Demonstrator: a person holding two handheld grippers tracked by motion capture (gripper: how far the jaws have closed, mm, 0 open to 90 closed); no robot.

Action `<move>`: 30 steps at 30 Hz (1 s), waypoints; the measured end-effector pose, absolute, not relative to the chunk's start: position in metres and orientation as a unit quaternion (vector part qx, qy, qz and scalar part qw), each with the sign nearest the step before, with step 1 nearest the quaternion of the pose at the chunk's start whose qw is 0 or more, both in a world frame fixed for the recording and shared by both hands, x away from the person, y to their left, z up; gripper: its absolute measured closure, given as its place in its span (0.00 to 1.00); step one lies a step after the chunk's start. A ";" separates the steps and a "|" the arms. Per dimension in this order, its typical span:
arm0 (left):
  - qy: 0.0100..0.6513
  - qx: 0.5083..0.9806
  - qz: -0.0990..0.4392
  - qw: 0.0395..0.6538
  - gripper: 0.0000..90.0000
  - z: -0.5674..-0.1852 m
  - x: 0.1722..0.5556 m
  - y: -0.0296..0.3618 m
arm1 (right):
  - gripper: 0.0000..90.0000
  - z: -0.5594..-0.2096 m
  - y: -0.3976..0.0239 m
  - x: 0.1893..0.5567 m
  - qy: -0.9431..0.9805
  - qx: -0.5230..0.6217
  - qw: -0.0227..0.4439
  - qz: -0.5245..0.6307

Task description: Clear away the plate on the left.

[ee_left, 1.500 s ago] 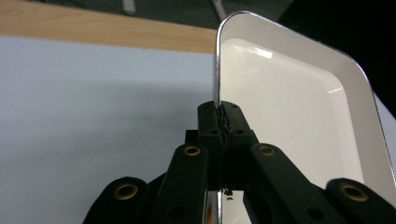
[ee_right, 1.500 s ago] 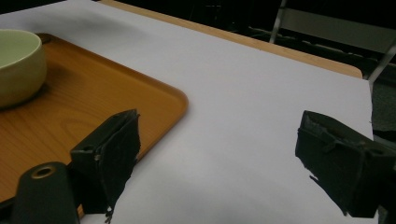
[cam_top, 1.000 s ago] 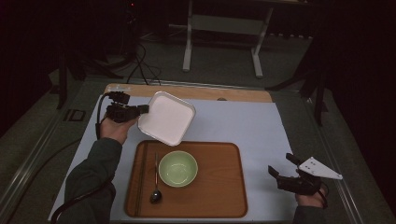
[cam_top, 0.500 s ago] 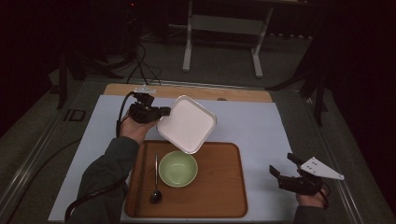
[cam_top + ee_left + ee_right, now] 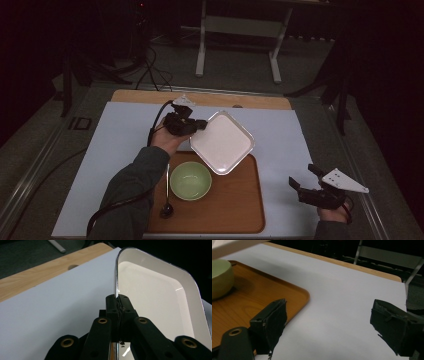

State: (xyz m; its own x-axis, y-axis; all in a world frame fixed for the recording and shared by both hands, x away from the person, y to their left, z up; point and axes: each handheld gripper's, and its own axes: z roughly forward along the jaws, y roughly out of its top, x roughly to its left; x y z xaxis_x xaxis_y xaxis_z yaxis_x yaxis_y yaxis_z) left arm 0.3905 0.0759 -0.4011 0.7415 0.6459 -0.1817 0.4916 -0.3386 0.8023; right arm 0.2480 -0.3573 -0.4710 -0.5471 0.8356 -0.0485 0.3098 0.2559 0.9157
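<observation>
A white square plate [image 5: 222,142] hangs tilted over the far edge of the wooden tray [image 5: 235,210]. My left gripper [image 5: 199,128] is shut on the plate's left rim. In the left gripper view the two jaws of this left gripper [image 5: 119,300] pinch the thin rim of the plate [image 5: 155,295], which stands on edge. A green bowl [image 5: 190,181] sits in the tray with a dark spoon [image 5: 166,207] to its left. My right gripper [image 5: 305,178] rests open at the front right, off the tray, with nothing between its jaws [image 5: 327,315].
A pale sheet [image 5: 115,150] covers the table, and a strip of bare wood [image 5: 150,96] shows along the far edge. The tray's corner [image 5: 297,293] and the bowl [image 5: 219,277] lie to the left in the right gripper view. Dark floor and a metal stand [image 5: 240,30] lie beyond.
My left hand has carried the plate to the right, from beside the tray's far-left corner to over its far edge. The right gripper has not moved.
</observation>
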 end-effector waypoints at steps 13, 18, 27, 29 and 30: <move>0.296 0.847 0.074 0.436 0.99 -0.412 0.383 0.036 | 0.15 -0.470 -0.359 0.247 0.740 0.389 0.281 0.472; 0.279 0.858 0.071 0.425 0.99 -0.416 0.379 0.024 | 0.15 -0.470 -0.359 0.247 0.738 0.390 0.282 0.473; 0.245 0.884 0.061 0.393 0.99 -0.427 0.369 0.001 | 0.15 -0.470 -0.360 0.245 0.734 0.393 0.286 0.474; 0.238 0.889 0.059 0.387 0.99 -0.429 0.367 -0.002 | 0.15 -0.470 -0.361 0.246 0.733 0.392 0.288 0.476; 0.234 0.892 0.059 0.383 0.99 -0.430 0.366 -0.004 | 0.15 -0.470 -0.361 0.246 0.732 0.393 0.287 0.477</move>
State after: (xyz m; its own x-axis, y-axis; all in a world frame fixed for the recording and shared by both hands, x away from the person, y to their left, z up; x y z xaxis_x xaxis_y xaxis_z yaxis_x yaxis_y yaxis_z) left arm 0.3662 -0.0037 -0.4302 0.8833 0.4628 -0.0751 0.3730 -0.5967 0.7105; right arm 0.2455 -0.3611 -0.4696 -0.5261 0.8491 -0.0464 0.3013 0.2372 0.9235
